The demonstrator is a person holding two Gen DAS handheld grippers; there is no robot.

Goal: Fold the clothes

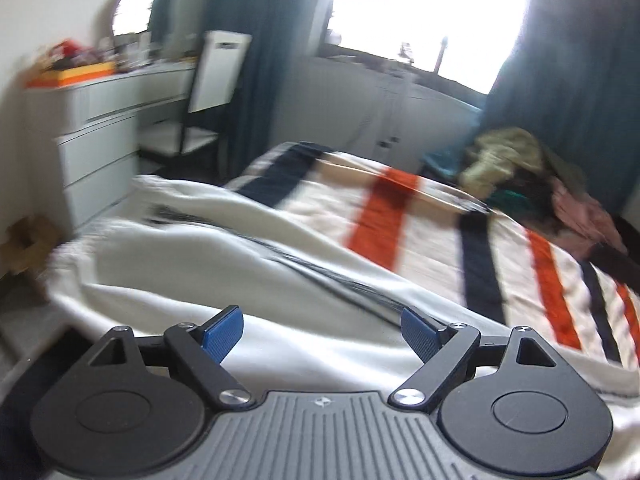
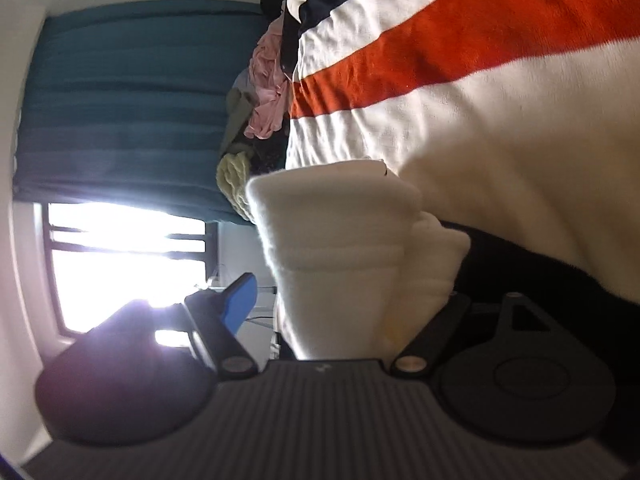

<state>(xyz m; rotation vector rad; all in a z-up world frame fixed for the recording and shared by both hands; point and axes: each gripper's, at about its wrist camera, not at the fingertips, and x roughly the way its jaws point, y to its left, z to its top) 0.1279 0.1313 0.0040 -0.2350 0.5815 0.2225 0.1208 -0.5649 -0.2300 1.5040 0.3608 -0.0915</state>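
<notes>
The white garment [image 1: 208,240] lies rumpled across the lower left of the left view, on the striped blanket [image 1: 404,216]; its thick cuff [image 2: 340,248] sits centre in the right view. The right gripper [image 2: 340,308] looks clamped on that cuff — draw it taut, I judge. The left gripper [image 1: 322,330] gapes empty. The bed edge falls away at left; the clothes pile [image 1: 532,168] crowds the upper right.

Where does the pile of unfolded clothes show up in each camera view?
Left wrist: pile of clothes at far right, beyond the striped blanket.
Right wrist: pile at upper centre, view rolled sideways, left of the blanket.
Shared landmark: teal curtain.
</notes>
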